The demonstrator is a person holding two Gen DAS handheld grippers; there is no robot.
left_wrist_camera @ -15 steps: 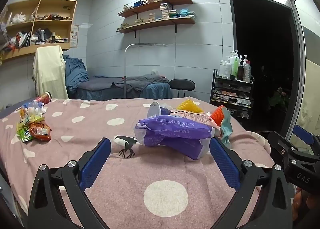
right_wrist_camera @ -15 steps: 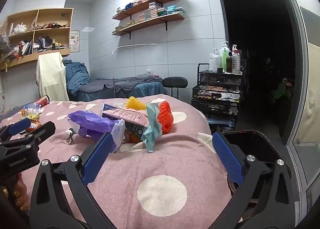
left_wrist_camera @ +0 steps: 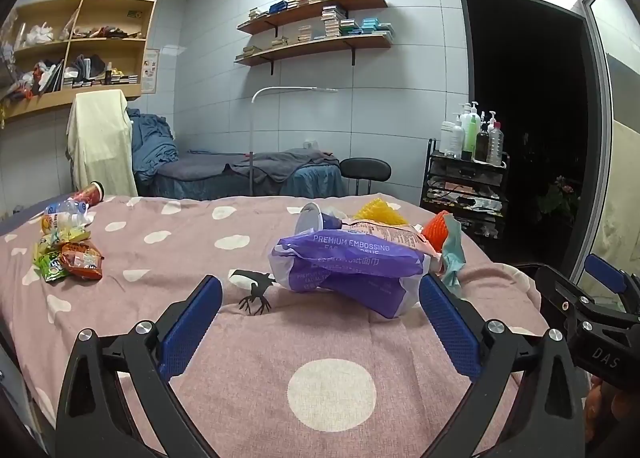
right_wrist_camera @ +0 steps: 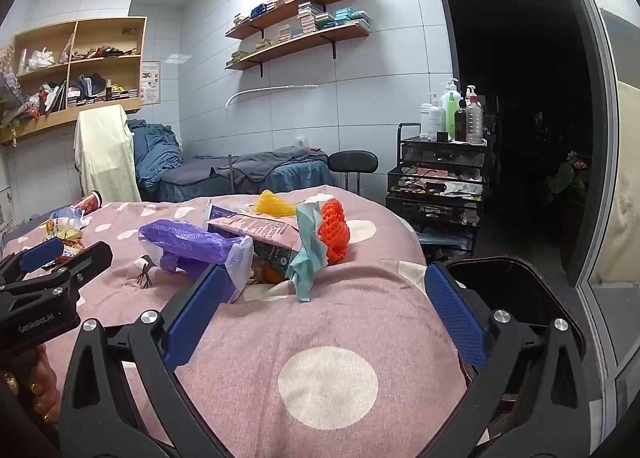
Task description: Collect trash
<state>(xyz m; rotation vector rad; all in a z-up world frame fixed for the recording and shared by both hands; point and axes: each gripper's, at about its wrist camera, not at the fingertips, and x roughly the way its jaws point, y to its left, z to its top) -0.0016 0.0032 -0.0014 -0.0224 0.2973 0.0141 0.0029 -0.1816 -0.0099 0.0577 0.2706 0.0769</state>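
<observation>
Both sets of jaws wide, empty. Purple bag [left_wrist_camera: 352, 270] just ahead of left jaws; slick film may slip, spilling piled wrappers.

Tissue pack [left_wrist_camera: 348, 270] on bed [left_wrist_camera: 280, 338], wrappers [left_wrist_camera: 68, 258] far left, bin [right_wrist_camera: 516, 290] right of bed

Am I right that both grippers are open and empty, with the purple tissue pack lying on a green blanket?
Not quite: the blanket is pink with white dots, as the left wrist view shows. The left gripper and right gripper are open and empty, and the purple tissue pack lies there.
</observation>
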